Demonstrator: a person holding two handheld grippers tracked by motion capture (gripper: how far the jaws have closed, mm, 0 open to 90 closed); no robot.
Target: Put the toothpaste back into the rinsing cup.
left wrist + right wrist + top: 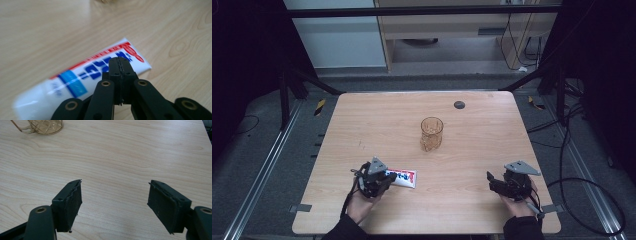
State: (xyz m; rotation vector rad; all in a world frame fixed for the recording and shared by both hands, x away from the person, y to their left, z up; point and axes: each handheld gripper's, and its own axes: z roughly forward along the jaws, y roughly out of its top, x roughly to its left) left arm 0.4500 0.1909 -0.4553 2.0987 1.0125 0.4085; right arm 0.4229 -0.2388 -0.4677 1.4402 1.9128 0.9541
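Observation:
A white toothpaste tube (pixel 404 177) (pixel 82 75) with blue and red print lies flat on the wooden table (pixel 377 115) at the front left. My left gripper (pixel 388 178) (pixel 121 61) hovers just over the tube's flat end, its jaws pressed together with nothing between them. At the front right my right gripper (pixel 490 180) (pixel 115 182) is held low over bare wood, open, with nothing between its pads. A gold-coloured see-through cup (pixel 431 133) (pixel 47 126) with a lattice pattern stands upright near the table's middle, apart from both grippers.
A small black round disc (pixel 459 104) sits on the table towards the far edge. Metal rails run along the floor on both sides, and cables lie on the floor at the right. Bare wood lies between the two grippers.

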